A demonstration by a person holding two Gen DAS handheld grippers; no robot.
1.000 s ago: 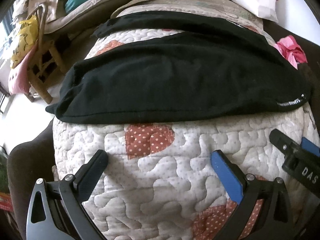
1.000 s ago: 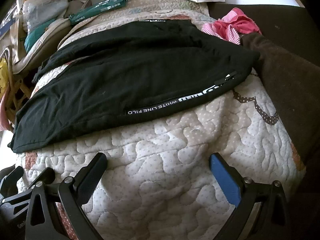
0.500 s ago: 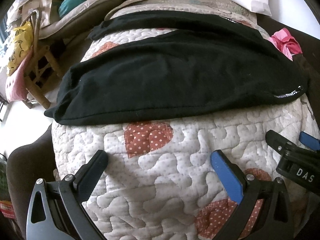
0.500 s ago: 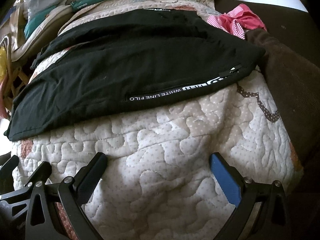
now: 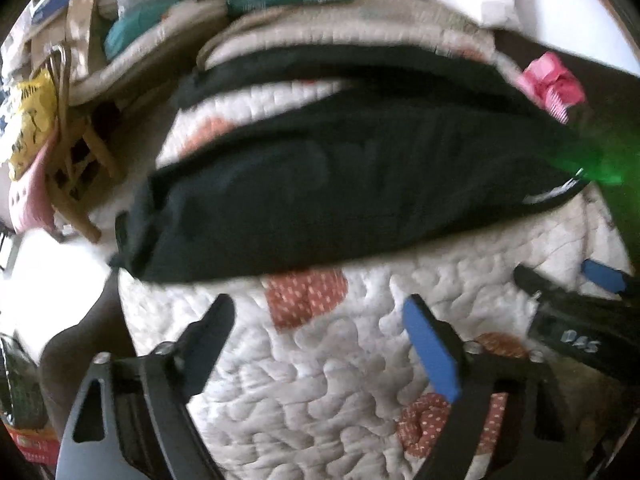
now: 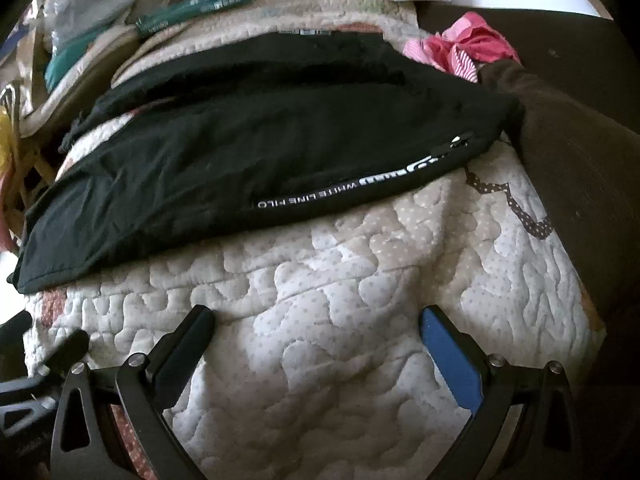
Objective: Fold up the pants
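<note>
Lying flat across the far half of the quilt point(image 6: 320, 340), the black pants point(image 6: 248, 152) are best pinched at their near edge by the left gripper point(image 5: 316, 336) and right gripper point(image 6: 316, 340), both held empty with fingers apart.

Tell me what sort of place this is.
Probably a lived-in bedroom or living room: a quilted cover spread over dark upholstery, black pants laid on it, household clutter behind.
</note>
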